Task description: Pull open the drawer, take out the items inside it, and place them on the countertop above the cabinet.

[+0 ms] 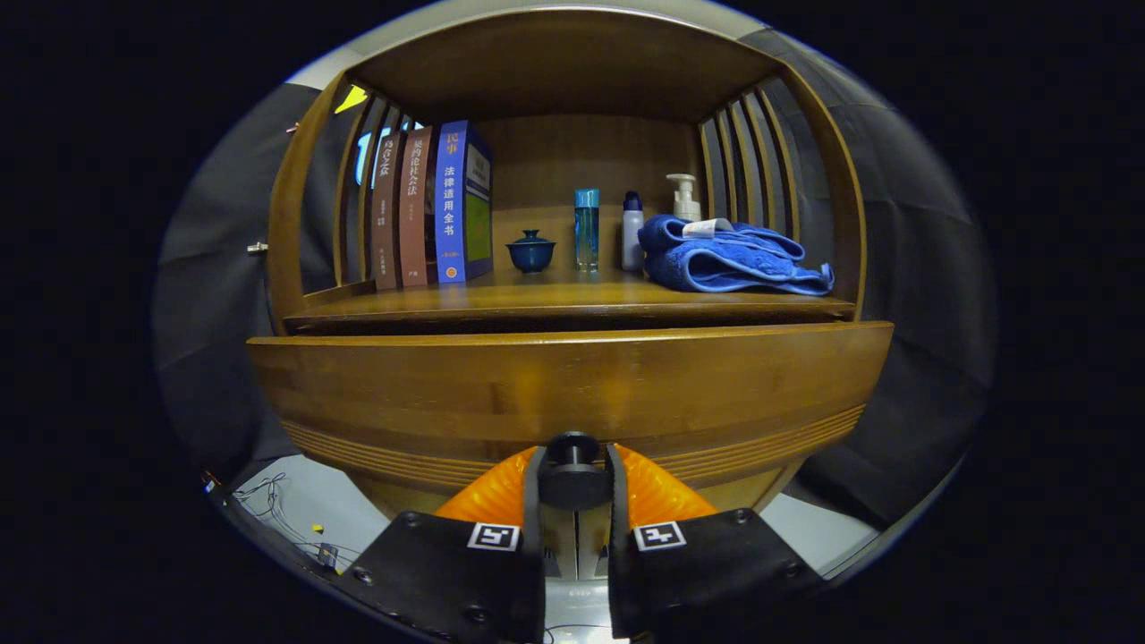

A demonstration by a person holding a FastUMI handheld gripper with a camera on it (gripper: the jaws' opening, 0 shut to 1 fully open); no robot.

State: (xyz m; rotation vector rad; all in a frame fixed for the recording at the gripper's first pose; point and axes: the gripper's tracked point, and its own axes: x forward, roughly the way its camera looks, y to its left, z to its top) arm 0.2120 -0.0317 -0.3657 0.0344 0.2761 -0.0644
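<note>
We are looking at a wooden cabinet (572,179), glossy brown with visible grain, slatted side panels on both sides and an open shelf niche. Below the countertop (555,300) one drawer (572,385) is sitting pulled out slightly, a dark gap showing along its top edge; its front is a broad smooth panel with fine horizontal grooves near the bottom. We cannot see inside it.

On the countertop, right side, one blue terry towel (729,259) is lying folded and rumpled, fluffy texture, with a white tag. On the left three hardback books (434,210) are standing upright, two brownish spines and one blue. Between them in a row: one small dark blue lidded ceramic cup (531,251), rounded with a knob; one tall clear blue-tinted bottle (587,228); one small white bottle with a dark cap (632,231); one cream pump dispenser (685,197) standing behind the towel.

The gripper (573,478) is sitting at the drawer front, its ribbed fingers (657,492) closing narrow on a round dark knob (573,465), pressing it from both sides. Two square markers are showing on the gripper body.
</note>
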